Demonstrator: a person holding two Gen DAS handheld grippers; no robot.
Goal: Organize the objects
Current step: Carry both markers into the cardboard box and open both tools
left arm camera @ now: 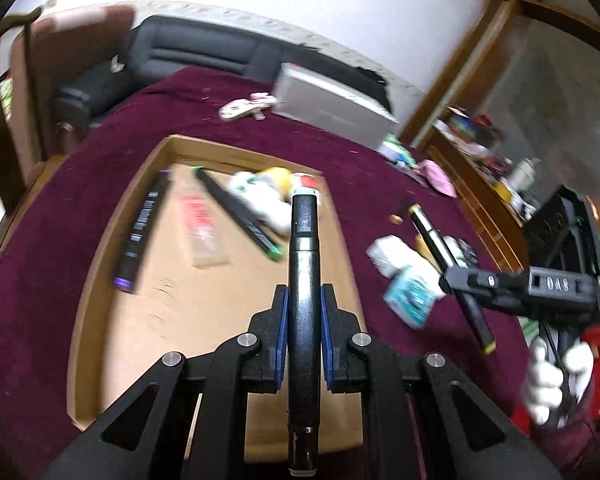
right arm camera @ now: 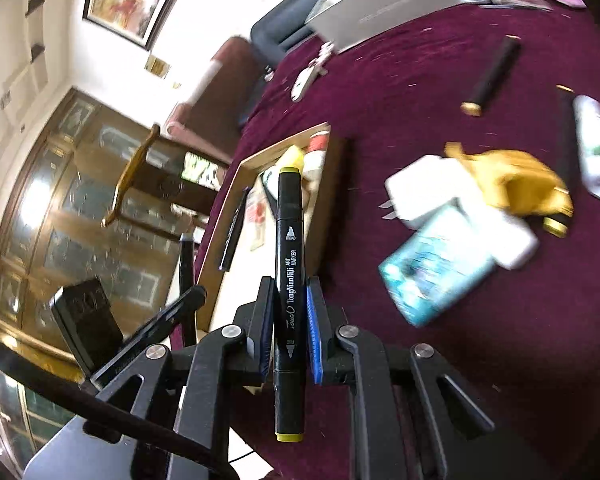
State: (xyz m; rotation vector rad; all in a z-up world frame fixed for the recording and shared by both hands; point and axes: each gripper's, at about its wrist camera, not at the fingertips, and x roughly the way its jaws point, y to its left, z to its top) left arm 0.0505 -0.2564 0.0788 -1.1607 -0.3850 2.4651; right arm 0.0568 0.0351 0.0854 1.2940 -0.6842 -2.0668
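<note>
My left gripper (left arm camera: 304, 300) is shut on a black marker with pale grey caps (left arm camera: 304, 264) and holds it above the shallow cardboard tray (left arm camera: 100, 264). The tray holds two black markers (left arm camera: 140, 228), a clear packet with red print (left arm camera: 200, 224) and some small white and yellow items (left arm camera: 268, 192). My right gripper (right arm camera: 288, 292) is shut on a black art marker with yellow-green caps (right arm camera: 287, 256), held over the maroon cloth beside the tray (right arm camera: 220, 220). It shows at the right in the left wrist view (left arm camera: 460, 280).
On the maroon cloth (right arm camera: 460, 360) lie a white charger (right arm camera: 424, 188), a teal packet (right arm camera: 432, 268), a yellow object (right arm camera: 512, 184), a black gold-capped marker (right arm camera: 492, 76) and a white tube (right arm camera: 596, 148). A grey box (left arm camera: 332, 108) stands at the back.
</note>
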